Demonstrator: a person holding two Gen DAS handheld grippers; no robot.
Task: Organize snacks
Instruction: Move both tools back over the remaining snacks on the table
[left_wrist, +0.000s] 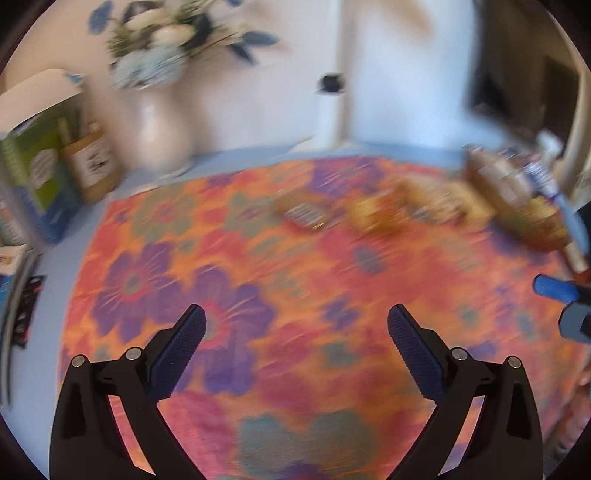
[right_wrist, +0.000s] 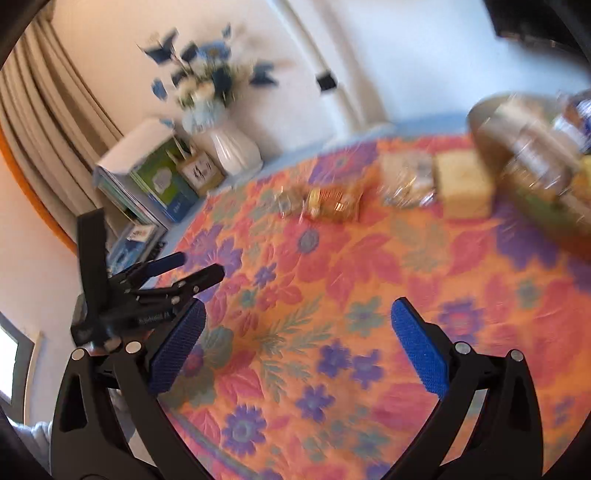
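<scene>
Apparently snack packets beside basket; vase behind; blurred.

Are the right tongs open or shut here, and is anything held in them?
Open and empty. The right tongs stand with their blue pads wide apart, with only the floral cloth visible between.

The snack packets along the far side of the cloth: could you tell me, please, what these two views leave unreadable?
- Snack packets: left wrist view, motion blur; labels and count unreadable.
- Basket: right wrist view, cut by the right edge and blurred; contents unclear.
- Pale box: right wrist view, blurred; print unreadable.
- Right gripper: left wrist view, cut by the right edge.
</scene>
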